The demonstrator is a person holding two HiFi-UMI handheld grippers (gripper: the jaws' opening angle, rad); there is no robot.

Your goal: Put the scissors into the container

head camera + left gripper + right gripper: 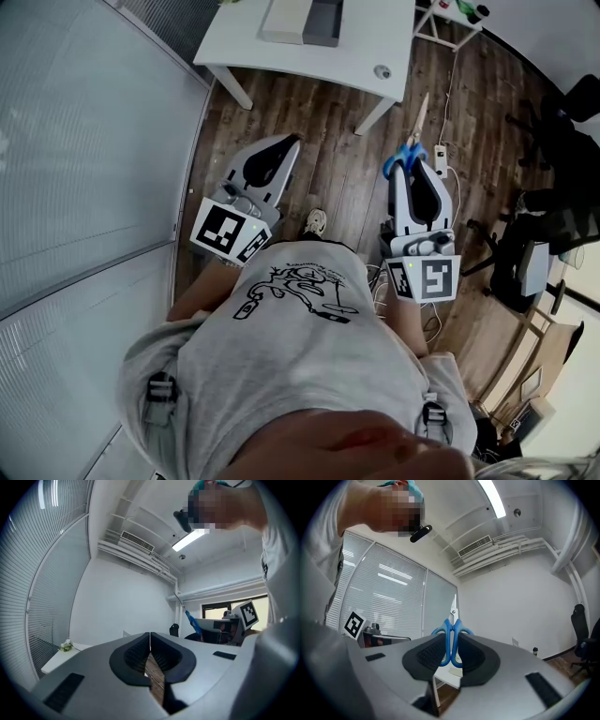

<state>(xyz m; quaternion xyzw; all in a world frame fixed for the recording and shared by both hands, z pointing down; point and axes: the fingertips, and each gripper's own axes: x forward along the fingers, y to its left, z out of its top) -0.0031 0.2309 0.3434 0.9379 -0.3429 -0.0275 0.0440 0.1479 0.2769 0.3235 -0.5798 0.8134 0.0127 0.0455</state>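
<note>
The right hand-held gripper (451, 641) grasps the scissors (451, 632) by their blue handles, the left hand-held gripper (150, 644) is clenched empty; grip firmly, blades aimed toward the counter (281, 58)

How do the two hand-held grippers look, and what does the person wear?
The left hand-held gripper and the right hand-held gripper look alike: a smooth light grey plastic body that ends in two jaws lined with black ribbed pads. Each carries at its rear a white cube with black square markers. The person wears a grey T-shirt with a black line drawing.
</note>
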